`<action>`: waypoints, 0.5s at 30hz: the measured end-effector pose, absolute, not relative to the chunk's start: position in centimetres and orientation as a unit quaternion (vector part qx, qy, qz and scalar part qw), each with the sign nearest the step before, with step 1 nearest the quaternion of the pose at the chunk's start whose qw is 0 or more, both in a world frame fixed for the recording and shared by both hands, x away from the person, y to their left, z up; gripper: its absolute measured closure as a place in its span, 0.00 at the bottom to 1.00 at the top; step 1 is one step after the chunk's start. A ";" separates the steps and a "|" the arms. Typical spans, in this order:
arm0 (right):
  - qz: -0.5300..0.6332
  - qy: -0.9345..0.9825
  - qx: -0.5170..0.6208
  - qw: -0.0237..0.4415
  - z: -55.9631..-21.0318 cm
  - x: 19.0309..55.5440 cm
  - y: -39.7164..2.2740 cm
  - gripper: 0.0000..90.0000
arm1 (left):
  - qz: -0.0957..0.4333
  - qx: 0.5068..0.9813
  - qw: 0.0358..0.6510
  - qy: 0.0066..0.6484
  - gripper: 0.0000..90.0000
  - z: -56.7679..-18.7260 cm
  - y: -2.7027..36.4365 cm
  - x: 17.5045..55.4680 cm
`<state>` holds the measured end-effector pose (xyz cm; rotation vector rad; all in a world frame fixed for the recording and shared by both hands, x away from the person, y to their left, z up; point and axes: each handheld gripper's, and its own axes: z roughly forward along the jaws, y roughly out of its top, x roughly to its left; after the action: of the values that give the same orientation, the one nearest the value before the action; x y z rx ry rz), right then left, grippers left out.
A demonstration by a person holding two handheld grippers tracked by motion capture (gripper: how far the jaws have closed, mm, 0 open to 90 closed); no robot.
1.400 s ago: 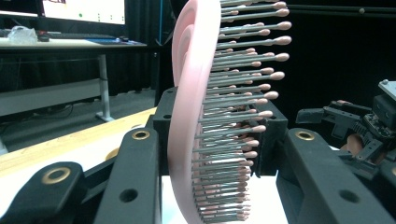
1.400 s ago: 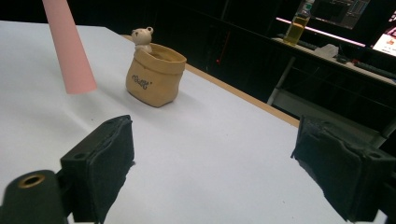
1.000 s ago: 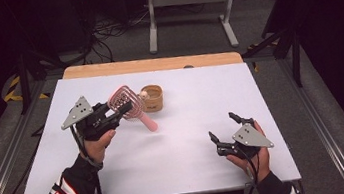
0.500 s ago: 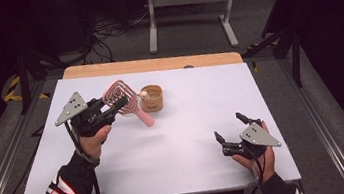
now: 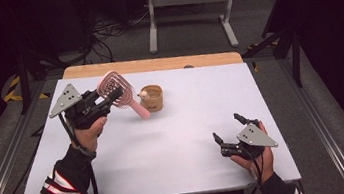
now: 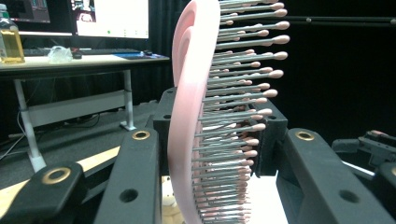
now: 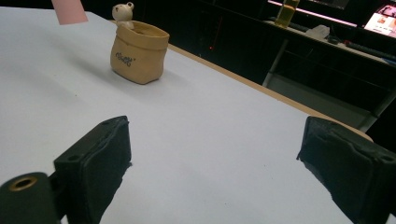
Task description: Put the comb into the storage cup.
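One pink hairbrush (image 5: 118,93) with thin bristles sits upper left of the frame, pinched at its head by the left gripper (image 5: 109,96), handle slanting down-right toward the small tan pot (image 5: 152,97). Lower right, the right gripper (image 5: 226,129) is spread wide.

There is little here to read; the tan sack-shaped pot (image 7: 139,55) on the white table (image 7: 210,140) carries a short dark word on its front, seen in the right gripper view, but the letters are too small and soft to make out; in the high view that pot (image 5: 152,97) shows no lettering at all. On the desk behind, the bottle (image 6: 10,39) has a label too blurred to read; the lit monitor (image 6: 109,17) shows only tiny marks, none legible; the second screen (image 7: 384,15) at the far edge of the right gripper view is likewise unreadable. No numbers, brands or signs can be read anywhere else.
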<state>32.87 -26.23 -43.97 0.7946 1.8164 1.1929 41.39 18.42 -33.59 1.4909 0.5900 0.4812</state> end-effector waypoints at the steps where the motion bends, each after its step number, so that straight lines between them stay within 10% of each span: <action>1: 0.471 0.719 0.313 0.403 -44.0 32.8 -26.2 0.11 | 0.214 0.662 0.669 0.261 0.70 -33.5 18.4 41.5; 15: 0.471 0.721 0.313 0.401 -44.0 32.9 -26.2 0.11 | 0.222 0.661 0.668 0.257 0.70 -31.1 16.7 43.9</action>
<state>32.88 -26.18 -44.01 0.7916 1.8217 1.1899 43.92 16.70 -31.12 1.4919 0.5807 0.5013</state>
